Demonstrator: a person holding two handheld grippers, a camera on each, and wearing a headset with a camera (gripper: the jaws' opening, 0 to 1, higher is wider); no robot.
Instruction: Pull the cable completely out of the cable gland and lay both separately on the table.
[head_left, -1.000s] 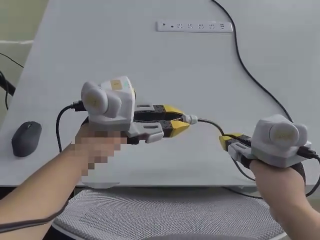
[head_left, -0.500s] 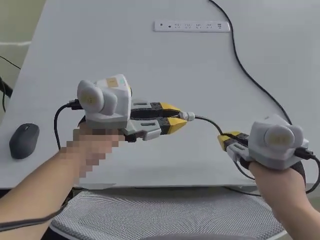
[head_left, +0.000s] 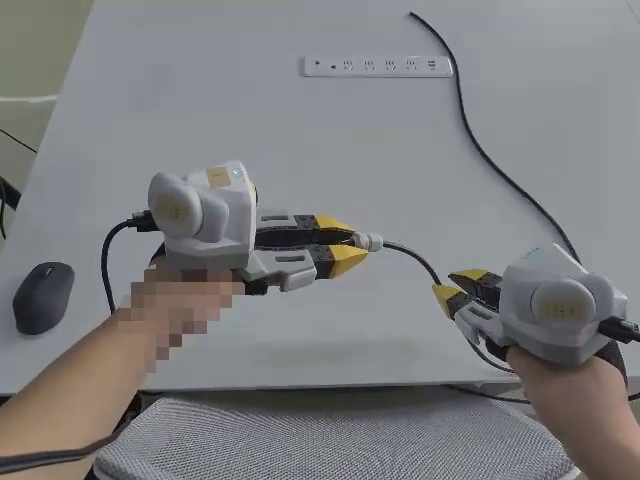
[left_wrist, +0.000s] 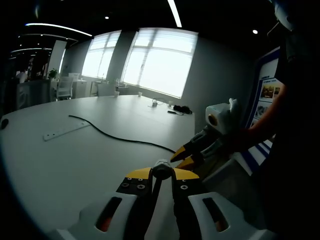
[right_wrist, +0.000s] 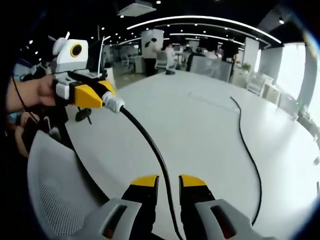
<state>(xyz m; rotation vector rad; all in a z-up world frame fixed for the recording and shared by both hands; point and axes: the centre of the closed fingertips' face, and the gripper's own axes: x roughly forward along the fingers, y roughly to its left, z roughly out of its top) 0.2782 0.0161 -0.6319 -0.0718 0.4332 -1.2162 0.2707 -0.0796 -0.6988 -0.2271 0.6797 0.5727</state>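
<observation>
My left gripper (head_left: 348, 252) is held above the white table (head_left: 200, 120), shut on the small white cable gland (head_left: 368, 241), which pokes out past its yellow tips. A black cable (head_left: 415, 258) leaves the gland and droops to the right into my right gripper (head_left: 452, 287), whose jaws are closed around it. In the left gripper view the gland (left_wrist: 162, 167) sits between the left gripper's (left_wrist: 161, 173) tips, with the right gripper (left_wrist: 181, 156) just beyond. In the right gripper view the cable (right_wrist: 150, 145) runs from between the right gripper's (right_wrist: 169, 181) tips up to the gland (right_wrist: 114, 103) in the left gripper (right_wrist: 92, 95).
A white power strip (head_left: 375, 66) lies at the far side of the table, its black cord (head_left: 480, 150) trailing toward the right edge. A dark mouse (head_left: 42, 295) rests near the left front. A mesh chair seat (head_left: 300, 440) sits below the front edge.
The right gripper has dropped a little lower and nearer to me. Both holds are unchanged, and the rest of the shift looks like head movement.
</observation>
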